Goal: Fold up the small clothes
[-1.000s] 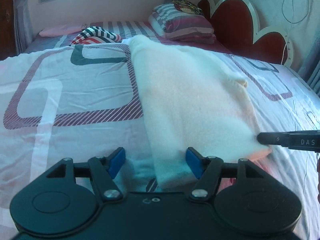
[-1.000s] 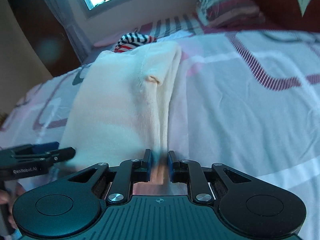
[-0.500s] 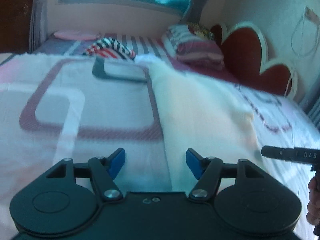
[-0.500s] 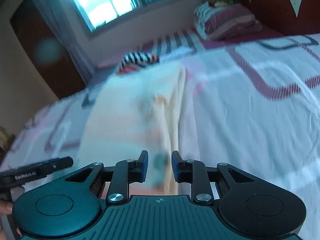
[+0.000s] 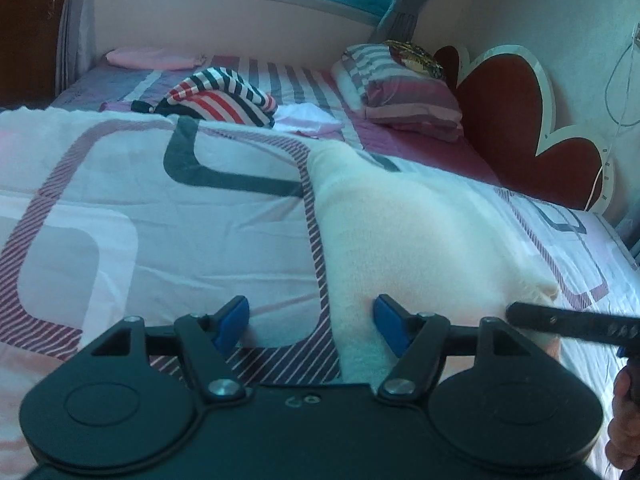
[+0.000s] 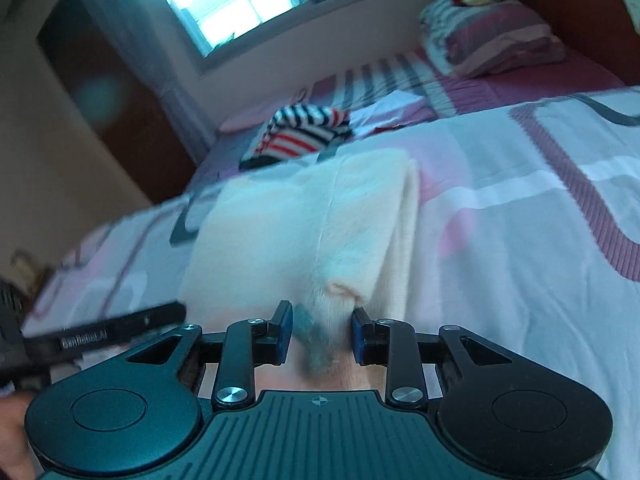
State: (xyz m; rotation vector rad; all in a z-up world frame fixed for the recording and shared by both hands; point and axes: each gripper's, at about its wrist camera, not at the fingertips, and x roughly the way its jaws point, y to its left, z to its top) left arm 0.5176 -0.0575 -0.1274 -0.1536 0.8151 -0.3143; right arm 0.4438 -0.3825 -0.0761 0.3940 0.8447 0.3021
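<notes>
I'd set both pairs of jaws low and level on the near hem of the cream garment (image 5: 420,232) lying lengthwise on the patterned bedspread (image 5: 152,208); my left gripper (image 5: 310,326) is opening astride its left edge, my right gripper (image 6: 320,330) parted, unclamped; it's soft, fuzzy, a long folded strip.

The left gripper (image 6: 120,330), seen blurred from the right wrist, bears white lettering that probably reads "GenRobot.AI".
</notes>
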